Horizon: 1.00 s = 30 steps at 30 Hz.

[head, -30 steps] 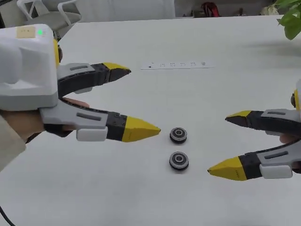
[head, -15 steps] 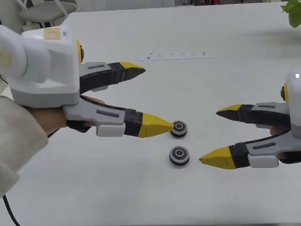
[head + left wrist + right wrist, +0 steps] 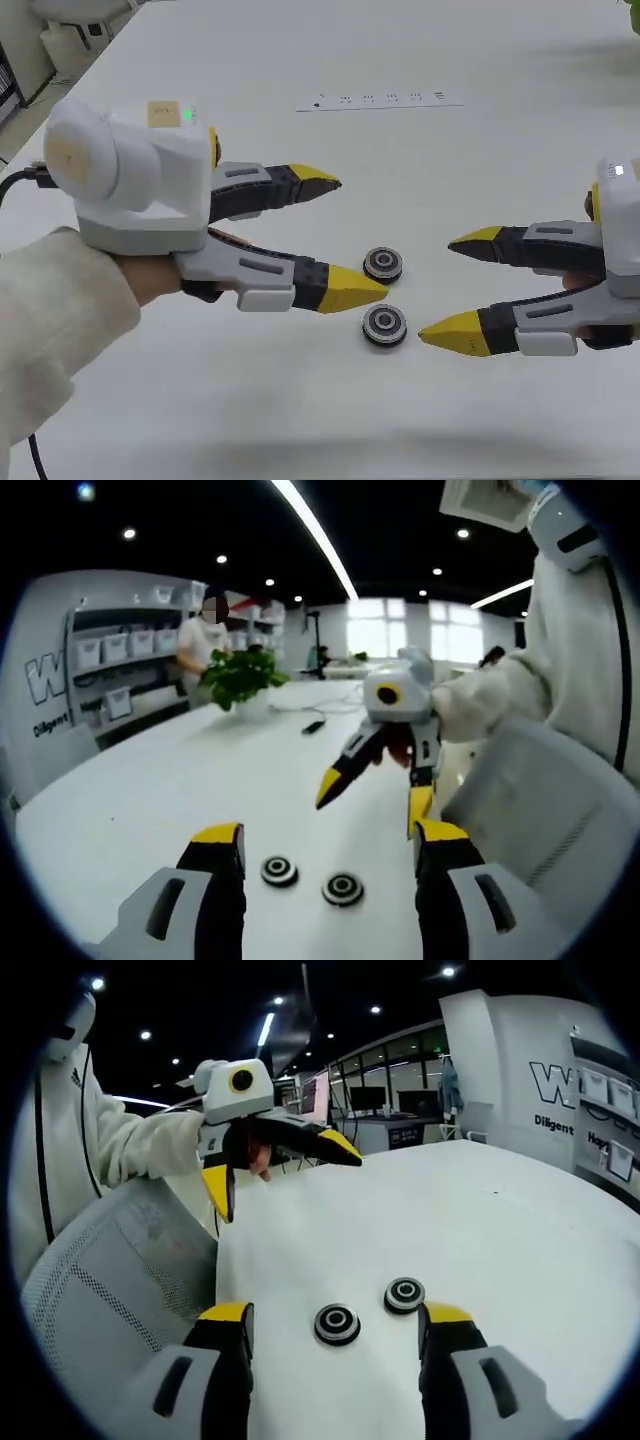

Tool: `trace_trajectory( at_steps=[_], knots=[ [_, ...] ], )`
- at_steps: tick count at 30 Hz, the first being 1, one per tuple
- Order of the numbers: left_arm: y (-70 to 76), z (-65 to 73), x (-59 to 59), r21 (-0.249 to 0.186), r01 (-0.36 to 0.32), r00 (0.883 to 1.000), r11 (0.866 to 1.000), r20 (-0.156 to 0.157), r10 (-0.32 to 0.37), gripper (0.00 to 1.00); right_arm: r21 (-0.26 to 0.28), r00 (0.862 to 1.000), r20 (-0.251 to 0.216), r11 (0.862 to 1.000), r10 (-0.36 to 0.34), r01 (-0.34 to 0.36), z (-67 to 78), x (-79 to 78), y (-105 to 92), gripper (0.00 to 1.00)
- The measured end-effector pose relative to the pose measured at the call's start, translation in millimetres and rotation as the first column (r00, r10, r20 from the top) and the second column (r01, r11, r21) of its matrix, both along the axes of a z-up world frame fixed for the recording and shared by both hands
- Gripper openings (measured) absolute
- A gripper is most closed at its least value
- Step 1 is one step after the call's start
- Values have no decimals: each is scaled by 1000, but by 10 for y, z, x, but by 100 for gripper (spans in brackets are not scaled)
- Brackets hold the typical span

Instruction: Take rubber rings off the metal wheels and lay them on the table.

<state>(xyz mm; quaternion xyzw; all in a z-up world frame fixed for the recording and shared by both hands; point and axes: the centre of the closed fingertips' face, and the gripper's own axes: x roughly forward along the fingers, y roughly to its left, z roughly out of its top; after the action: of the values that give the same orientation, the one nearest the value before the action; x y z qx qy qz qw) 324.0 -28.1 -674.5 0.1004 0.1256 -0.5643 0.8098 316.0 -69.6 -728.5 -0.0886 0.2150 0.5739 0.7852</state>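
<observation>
- Near wheel: lies flat on the table. Its dark outer band looks like the rubber ring.
- Right gripper: jaws apart and empty, lower tip just beside the near wheel at 3 o'clock.
- Far wheel: at 12 o'clock from the near one.
- Left gripper: jaws apart and empty, entering from 9 o'clock.
- Method: pin a wheel with one gripper and peel its ring with the other's tip.
- Unclear: where ring meets metal, and whether the left gripper's lower tip touches.

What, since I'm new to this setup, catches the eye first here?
The left gripper and the right gripper, yellow-tipped jaws spread wide, face each other over the white table. Between their tips lie two small metal wheels, a far wheel and a near wheel, both dark-rimmed.
</observation>
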Motion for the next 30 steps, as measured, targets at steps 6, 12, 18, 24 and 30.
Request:
trace_trajectory(
  at_steps=[6,12,18,24,30],
  knots=[
    [-32,-221,21,19,9,1000,1000,-17,-9,62,-6,1000,-7,1000,11,-11,-116,27,43,57],
    [-87,-383,29,31,24,999,999,-28,-23,53,-18,999,9,999,33,-32,-205,13,83,47],
    [-125,-512,24,36,28,999,999,-39,-26,46,-32,999,11,998,48,-48,-297,0,111,40],
    [-139,-670,4,56,31,998,998,-56,-28,39,-54,998,9,996,70,-69,-403,-37,140,35],
    [-185,-741,5,56,24,997,998,-74,-20,34,-68,997,4,995,74,-73,-491,-32,162,29]
  ],
)
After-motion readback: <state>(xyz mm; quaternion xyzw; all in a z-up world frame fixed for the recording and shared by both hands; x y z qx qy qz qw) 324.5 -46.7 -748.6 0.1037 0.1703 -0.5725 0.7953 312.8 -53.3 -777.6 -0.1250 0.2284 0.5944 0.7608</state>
